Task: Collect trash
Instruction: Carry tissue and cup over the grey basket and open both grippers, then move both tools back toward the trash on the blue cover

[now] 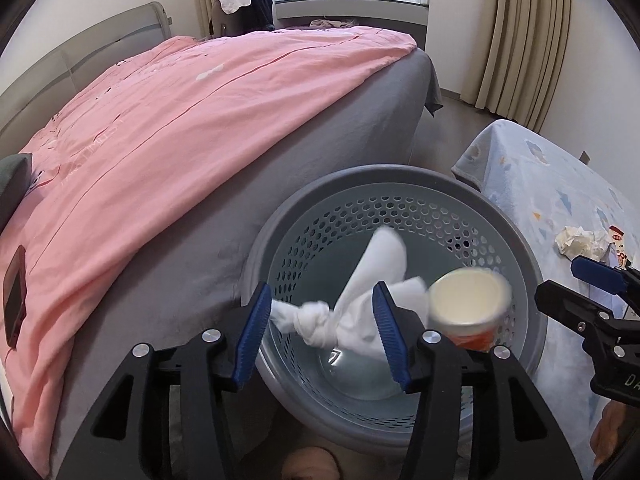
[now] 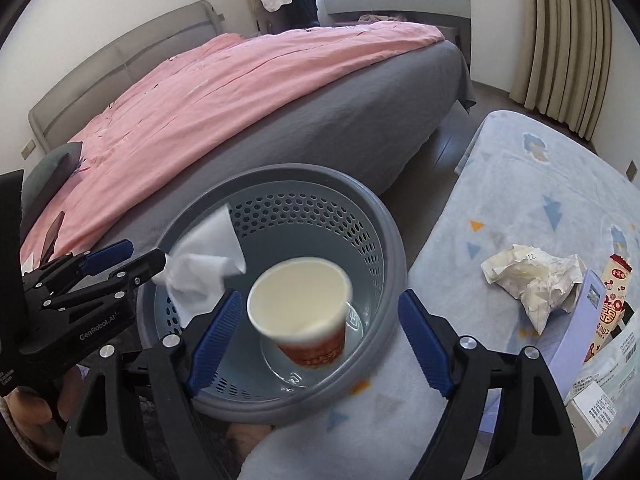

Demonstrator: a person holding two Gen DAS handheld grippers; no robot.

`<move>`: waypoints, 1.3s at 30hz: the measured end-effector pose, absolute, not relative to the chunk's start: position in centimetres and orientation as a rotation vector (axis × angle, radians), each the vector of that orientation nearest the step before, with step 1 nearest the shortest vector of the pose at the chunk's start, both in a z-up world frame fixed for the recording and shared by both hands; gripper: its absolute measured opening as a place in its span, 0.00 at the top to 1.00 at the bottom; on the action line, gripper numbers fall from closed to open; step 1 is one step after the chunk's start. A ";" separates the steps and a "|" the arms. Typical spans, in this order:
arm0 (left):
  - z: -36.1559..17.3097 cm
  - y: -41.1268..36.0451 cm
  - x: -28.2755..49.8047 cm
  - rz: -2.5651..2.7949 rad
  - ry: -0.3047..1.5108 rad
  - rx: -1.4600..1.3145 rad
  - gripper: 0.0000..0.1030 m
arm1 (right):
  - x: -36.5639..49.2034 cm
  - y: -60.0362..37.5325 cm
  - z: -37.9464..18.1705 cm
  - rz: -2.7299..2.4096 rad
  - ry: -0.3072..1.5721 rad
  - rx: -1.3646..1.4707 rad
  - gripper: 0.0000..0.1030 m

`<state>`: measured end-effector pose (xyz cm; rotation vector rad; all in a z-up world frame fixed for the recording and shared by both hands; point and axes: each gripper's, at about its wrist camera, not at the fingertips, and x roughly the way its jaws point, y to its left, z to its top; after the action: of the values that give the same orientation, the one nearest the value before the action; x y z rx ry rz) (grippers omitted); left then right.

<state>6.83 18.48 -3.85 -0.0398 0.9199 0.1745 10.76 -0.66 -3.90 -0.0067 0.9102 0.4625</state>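
Observation:
A grey perforated basket (image 1: 400, 174) (image 2: 280, 172) stands on the floor between the bed and a low table. My left gripper (image 1: 320, 292) (image 2: 146, 252) is over its left rim, jaws apart. A knotted white tissue (image 1: 320, 320) (image 2: 200, 268) hangs blurred between and beyond the pads, not pinched. My right gripper (image 2: 320, 296) (image 1: 560, 280) is open wide over the basket's near right rim. A paper cup (image 2: 300, 312) (image 1: 468, 304) with a red band is blurred in the air inside the basket mouth, clear of both pads. Crumpled paper (image 2: 528, 280) (image 1: 580, 240) lies on the table.
The table has a pale blue patterned cloth (image 2: 520, 184); a snack packet (image 2: 612, 300), a blue box (image 2: 580, 320) and printed papers lie at its right. The bed with a pink quilt (image 1: 180, 120) fills the left; a phone (image 1: 14, 296) lies on it.

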 end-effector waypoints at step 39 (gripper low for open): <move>-2.6 17.9 4.8 0.168 0.855 -0.017 0.35 | 8.2 -2.6 -2.6 0.407 0.867 0.039 0.21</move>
<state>4.82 17.90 -2.63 -0.0166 0.8548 0.1684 8.22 -2.63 -2.59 0.0391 0.8674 0.4066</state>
